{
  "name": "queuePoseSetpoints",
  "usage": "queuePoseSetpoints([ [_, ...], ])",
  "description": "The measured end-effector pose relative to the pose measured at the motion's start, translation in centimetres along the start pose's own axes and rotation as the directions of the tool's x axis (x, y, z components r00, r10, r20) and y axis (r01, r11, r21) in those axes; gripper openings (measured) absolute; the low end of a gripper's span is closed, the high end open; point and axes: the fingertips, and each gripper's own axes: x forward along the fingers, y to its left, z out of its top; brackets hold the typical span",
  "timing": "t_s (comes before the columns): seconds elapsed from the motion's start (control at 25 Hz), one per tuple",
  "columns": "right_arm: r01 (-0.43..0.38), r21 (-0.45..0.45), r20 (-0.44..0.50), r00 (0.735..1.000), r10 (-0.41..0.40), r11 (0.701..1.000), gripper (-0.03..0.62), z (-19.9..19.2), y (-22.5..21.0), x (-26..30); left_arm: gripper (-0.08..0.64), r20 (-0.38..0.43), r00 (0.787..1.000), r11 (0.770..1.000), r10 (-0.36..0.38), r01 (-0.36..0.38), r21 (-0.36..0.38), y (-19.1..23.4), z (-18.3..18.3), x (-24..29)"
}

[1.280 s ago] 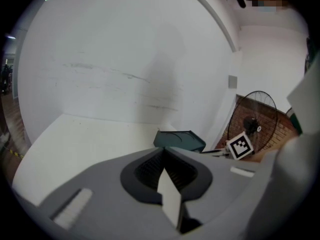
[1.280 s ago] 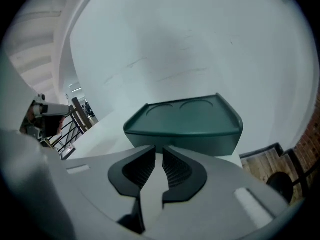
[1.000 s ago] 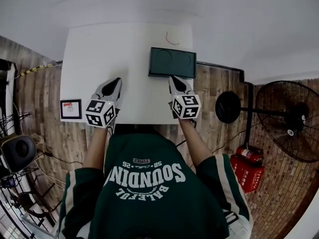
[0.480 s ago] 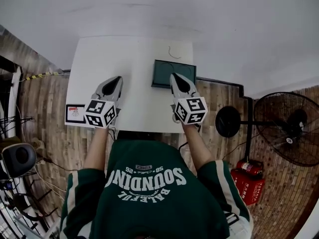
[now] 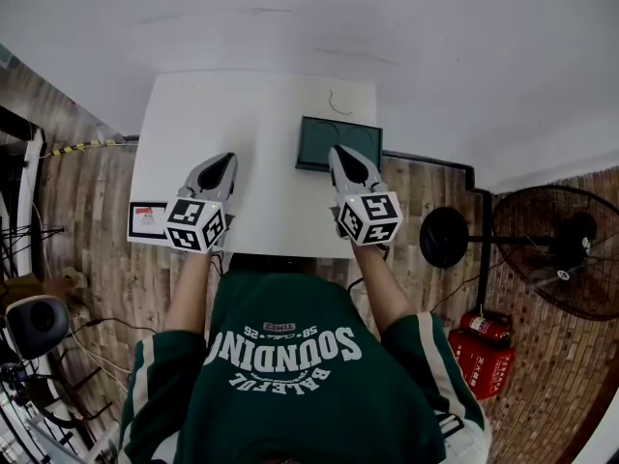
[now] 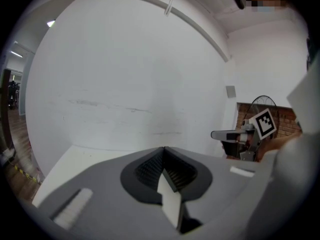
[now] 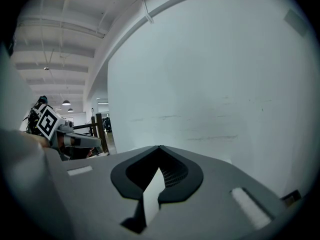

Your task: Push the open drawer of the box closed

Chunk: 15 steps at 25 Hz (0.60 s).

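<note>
Two empty, closed tools: left tongs (image 5: 223, 163), right tongs (image 5: 339, 153).
Dark green box (image 5: 324, 135) looks rigid, probably light; push flat on its front.

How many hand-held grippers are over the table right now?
2. The left hand-held gripper hangs over the table's bare left part. The right hand-held gripper shows over the green box's near edge. None appears hidden.

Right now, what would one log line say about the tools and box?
box: on white table | left tool: shut, empty | right tool: shut, empty, by box's near edge | drawer: can't tell
</note>
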Motion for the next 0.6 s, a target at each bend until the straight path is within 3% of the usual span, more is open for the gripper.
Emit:
queuePoseSetpoints([
  [0.6, -0.001, 0.011, -0.007, 1.000, 0.001, 1.000, 0.002, -0.31, -0.10, 0.88, 0.052, -0.011, 1.000, 1.000, -0.008, 0.008, -0.007, 0.13, -0.17, 0.84],
])
